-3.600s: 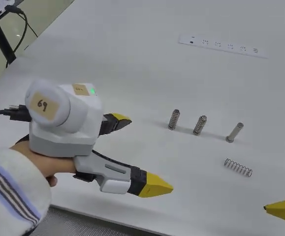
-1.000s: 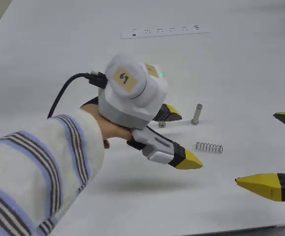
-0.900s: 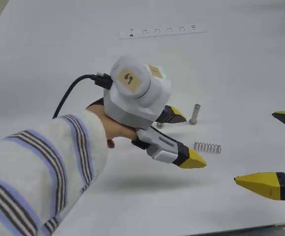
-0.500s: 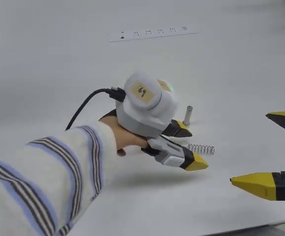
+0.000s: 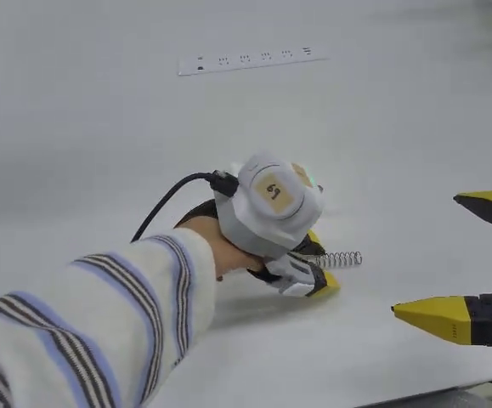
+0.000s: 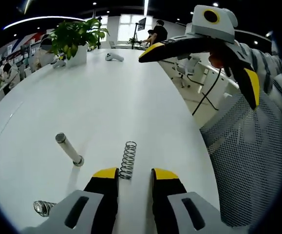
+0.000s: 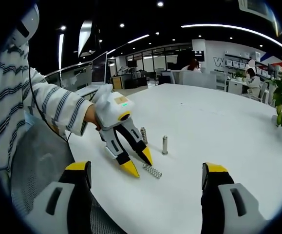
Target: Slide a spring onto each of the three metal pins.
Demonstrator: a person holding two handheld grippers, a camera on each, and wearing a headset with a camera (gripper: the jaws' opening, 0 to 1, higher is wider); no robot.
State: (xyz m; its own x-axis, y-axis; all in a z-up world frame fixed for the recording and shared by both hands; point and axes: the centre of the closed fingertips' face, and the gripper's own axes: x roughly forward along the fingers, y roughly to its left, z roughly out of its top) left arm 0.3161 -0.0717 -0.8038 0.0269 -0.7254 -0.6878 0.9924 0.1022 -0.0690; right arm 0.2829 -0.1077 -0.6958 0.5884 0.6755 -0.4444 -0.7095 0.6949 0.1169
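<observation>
Left gripper point(image 6: 135, 175) jaws slightly apart, empty, tips flanking near end of the spring point(image 6: 127, 160), lying flat near bare pin point(image 6: 68, 148); we judge it light, squashy, rolls easily, so pinch mid-coils gently

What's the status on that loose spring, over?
Left gripper open, jaws down at the table either side of the loose spring, near end, not gripped. Right gripper open, hovering off to the side. Bare pin upright beside it, nothing between.
</observation>
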